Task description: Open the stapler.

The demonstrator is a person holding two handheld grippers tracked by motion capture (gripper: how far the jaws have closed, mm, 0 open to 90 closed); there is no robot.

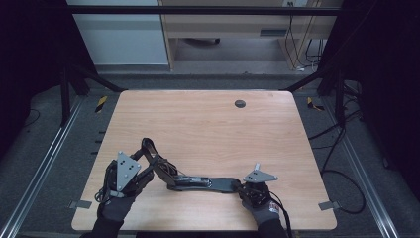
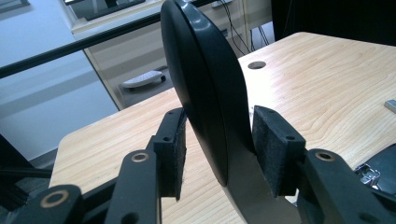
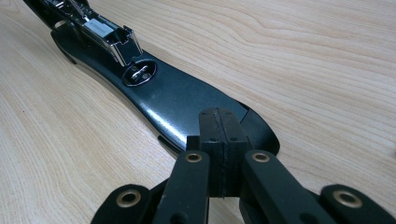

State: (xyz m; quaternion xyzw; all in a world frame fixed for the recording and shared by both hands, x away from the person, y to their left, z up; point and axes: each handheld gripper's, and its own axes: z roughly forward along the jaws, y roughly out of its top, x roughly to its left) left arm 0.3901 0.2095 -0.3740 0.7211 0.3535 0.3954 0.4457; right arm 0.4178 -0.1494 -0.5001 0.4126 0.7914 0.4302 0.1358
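Nearest the table's front edge: two gloved hands, one on each gripper. Right gripper (image 1: 241, 187) low at the front right, jaws fully closed, pads pressed together in the right gripper view (image 3: 219, 140), tips resting down on the flat end of the stapler base (image 3: 177, 100); nothing caught between the pads, the base lying under them. Just beyond those tips, along the base: the round anvil plate, then the shiny staple channel (image 3: 105, 35). Left gripper (image 1: 143, 171) at the front left, jaws part open around the raised stapler lid (image 2: 205, 88), which stands on edge between the pads; right pad (image 2: 273, 149) against the lid, a thin gap at the left pad (image 2: 173, 154). Stapler (image 1: 198, 182) opened wide, stretched across the wooden table (image 1: 208, 124) between both grippers. Farther back: a small round grommet hole (image 1: 240, 103) near the far edge.
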